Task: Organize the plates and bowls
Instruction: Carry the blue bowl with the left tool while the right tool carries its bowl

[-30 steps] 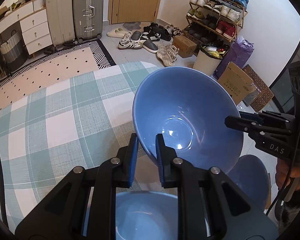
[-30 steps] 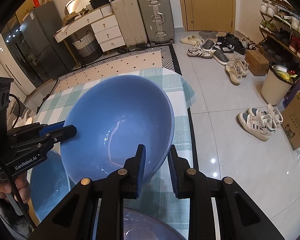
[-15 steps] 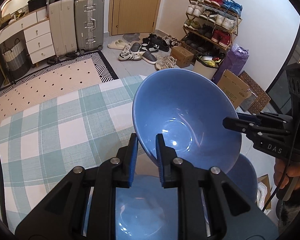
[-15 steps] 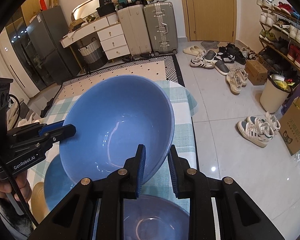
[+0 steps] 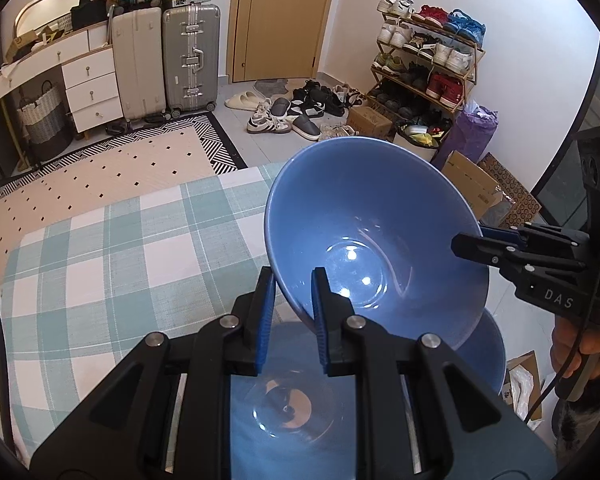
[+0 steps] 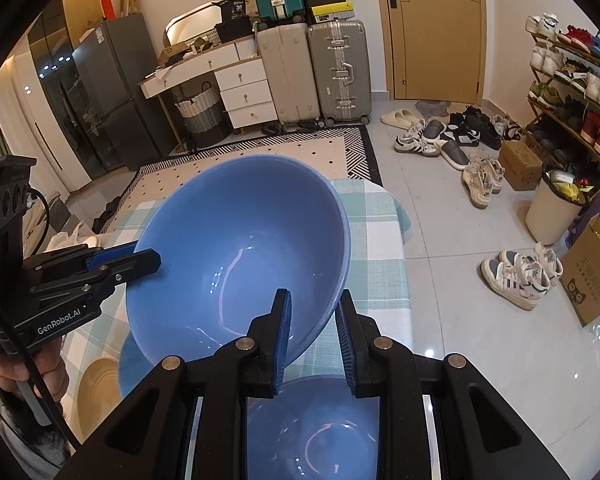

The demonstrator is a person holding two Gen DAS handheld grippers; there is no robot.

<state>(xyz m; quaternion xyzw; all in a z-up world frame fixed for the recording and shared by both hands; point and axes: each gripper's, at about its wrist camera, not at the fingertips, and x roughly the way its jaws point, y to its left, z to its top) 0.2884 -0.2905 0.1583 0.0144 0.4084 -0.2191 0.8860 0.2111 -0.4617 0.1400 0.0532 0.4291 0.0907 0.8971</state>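
Left wrist view: we see the large blue bowl (image 5: 364,240) held tilted in the air, its near rim clamped between the left gripper (image 5: 291,312) fingers, with the right gripper (image 5: 466,245) pinching the opposite rim. Beneath our grippers sit two more blue bowls (image 5: 296,404), one directly below, one to the right. Ahead and left spreads the checked tablecloth (image 5: 112,264).

Both wrist cameras look closely along their fingers from opposite sides, sharing the tilted blue bowl (image 5: 374,240) (image 6: 240,248).
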